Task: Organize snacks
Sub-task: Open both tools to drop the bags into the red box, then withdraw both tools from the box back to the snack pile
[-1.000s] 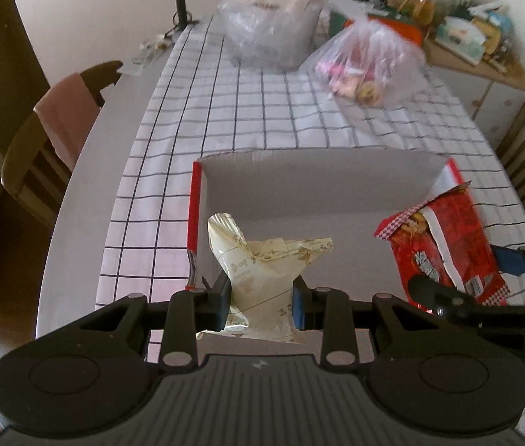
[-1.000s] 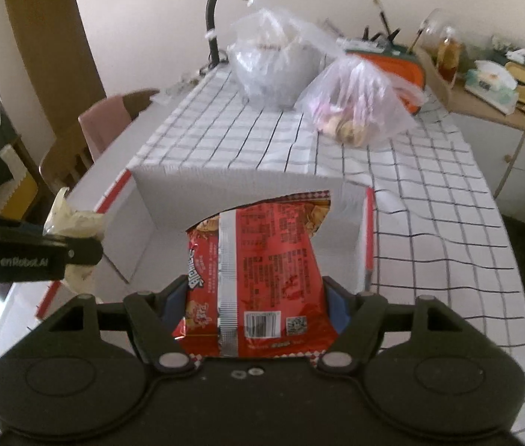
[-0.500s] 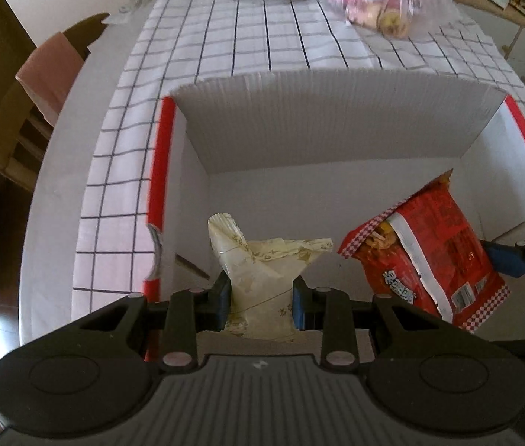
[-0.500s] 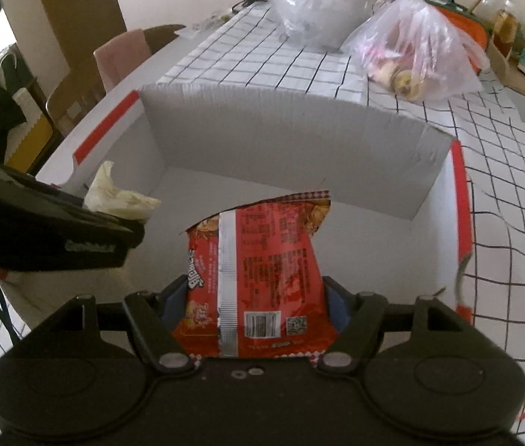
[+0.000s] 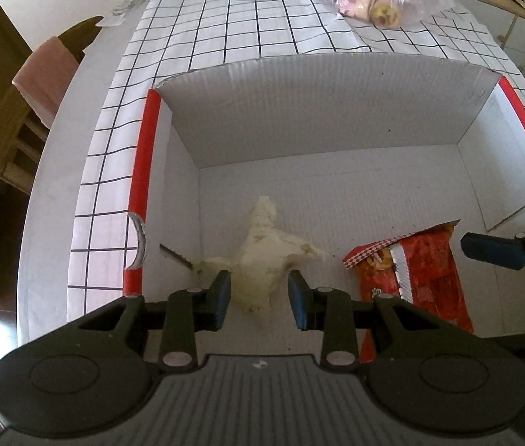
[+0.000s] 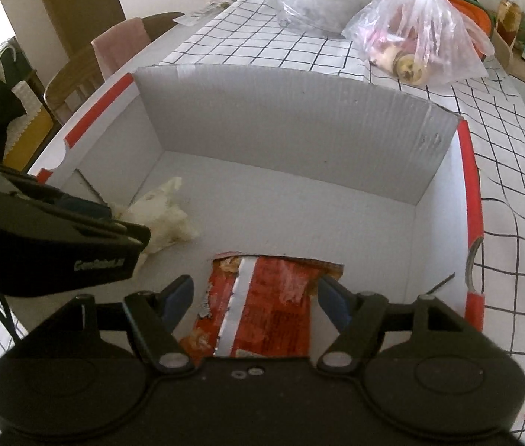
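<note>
Box floor (image 5: 355,193): crumpled cream packet (image 5: 262,256)

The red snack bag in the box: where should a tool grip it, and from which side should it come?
Probably from above, across the narrow width. The red bag lies flat on the floor of the box, so only its two long edges offer a pinch. The right tool already straddles it, open, with the box wall well clear.

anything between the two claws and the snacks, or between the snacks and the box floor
Nothing visible. The cream bag lies on the box floor between the open left claw fingers, and the red bag lies flat on it between the open right claw fingers. Both are already inside.
</note>
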The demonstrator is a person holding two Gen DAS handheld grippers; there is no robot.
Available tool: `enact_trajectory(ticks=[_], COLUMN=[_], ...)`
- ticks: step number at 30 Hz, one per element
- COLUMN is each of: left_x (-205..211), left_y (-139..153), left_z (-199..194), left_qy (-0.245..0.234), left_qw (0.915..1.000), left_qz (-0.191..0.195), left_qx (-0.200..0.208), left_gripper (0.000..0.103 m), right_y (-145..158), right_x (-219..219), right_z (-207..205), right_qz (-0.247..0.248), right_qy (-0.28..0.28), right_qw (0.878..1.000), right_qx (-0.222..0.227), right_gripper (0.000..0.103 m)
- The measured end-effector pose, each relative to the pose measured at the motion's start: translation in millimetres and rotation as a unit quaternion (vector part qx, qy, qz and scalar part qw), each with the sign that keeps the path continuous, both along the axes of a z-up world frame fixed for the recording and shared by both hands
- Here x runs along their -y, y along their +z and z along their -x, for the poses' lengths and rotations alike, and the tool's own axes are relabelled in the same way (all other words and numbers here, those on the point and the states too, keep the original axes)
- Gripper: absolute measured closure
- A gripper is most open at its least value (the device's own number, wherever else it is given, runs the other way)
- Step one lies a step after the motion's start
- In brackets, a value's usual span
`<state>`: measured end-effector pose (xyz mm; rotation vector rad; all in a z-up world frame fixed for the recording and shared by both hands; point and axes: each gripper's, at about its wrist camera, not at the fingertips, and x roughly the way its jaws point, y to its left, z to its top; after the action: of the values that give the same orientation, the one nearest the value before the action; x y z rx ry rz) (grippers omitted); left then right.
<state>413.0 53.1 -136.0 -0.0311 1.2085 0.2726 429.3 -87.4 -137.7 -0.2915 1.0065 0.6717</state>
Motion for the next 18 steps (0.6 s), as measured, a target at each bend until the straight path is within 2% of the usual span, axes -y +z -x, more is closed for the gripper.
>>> enact_trajectory(ticks=[2, 5, 9, 18], left_x=[-0.4, -1.3, -2.7, -1.9], left_y=[4.9, 14.3, 28.5, 64.3], left_z=[3.9, 10.1, 20.5, 47.0], left_qy=[0.001, 0.005, 0.013, 0.024], left_qw=[1.0, 0.9997, 0.9988, 0.9947], left_qz=[-0.001, 0.004, 0.002, 0.002], left_qx=[0.009, 0.025, 0.047, 0.099], left_gripper=[0.058, 0.056, 0.046, 0.045], right_y=[2.2, 6.8, 15.7, 46.9], right_x=[1.2, 3.0, 7.8, 21.8], right_z=[2.5, 5.2, 10.2, 23.0], right_qz=[-0.002, -0.007, -0.015, -0.039], right_qy=[0.001, 0.001, -0.001, -0.007], right_qw=[1.0, 1.0, 1.0, 0.998], right_qx=[0.003, 0.005, 0.013, 0.039], right_gripper=[0.024, 0.021, 0.019, 0.014])
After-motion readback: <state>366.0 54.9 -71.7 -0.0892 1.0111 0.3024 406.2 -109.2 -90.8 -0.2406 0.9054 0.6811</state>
